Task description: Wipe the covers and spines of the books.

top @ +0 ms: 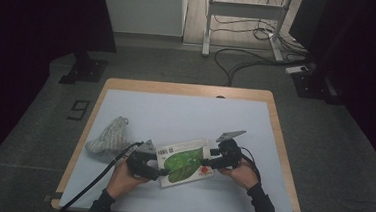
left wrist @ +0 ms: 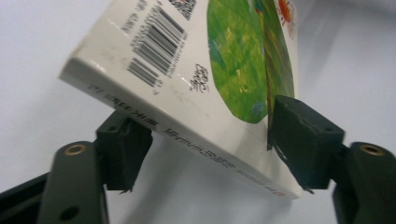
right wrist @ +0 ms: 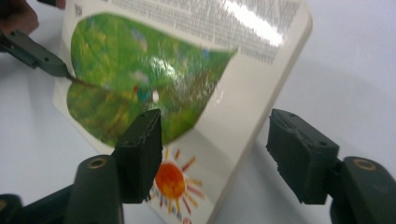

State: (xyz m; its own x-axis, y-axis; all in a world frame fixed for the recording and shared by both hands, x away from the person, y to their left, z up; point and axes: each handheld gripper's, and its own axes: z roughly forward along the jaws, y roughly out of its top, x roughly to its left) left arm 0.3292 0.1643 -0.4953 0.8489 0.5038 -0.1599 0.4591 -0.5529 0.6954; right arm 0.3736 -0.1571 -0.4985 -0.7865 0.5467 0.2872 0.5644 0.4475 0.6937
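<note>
Seen from above: white mat [top: 185, 111] on wooden table [top: 277, 127], w/ a thin white book [top: 184, 162] near the front edge, back cover up, showing a big green leaf, an orange sun, barcode at one end. Held between two hand tools, one at each short end.

Left gripper [top: 157, 173] at the book's left end, gripped by a hand [top: 123, 177] coming in from below. Close up from the left gripper view: jaws either side of the book [left wrist: 187, 70], one under the spine edge, the other on the cover by the leaf tip; book tilted, corner raised off the mat. Jaws look pinched on it, though contact on the underside can't be fully seen.

Right gripper [top: 207, 162] at the book's right end, near the sun. From the right gripper view: jaws spread wide, one lying over the cover [right wrist: 187, 93] beside the sun, the other clear of the book's edge, nothing pinched.

Grey knitted cloth [top: 107, 138] bunched on the mat, left of the book, apart from it. Cables & desk legs on the floor beyond the table.
</note>
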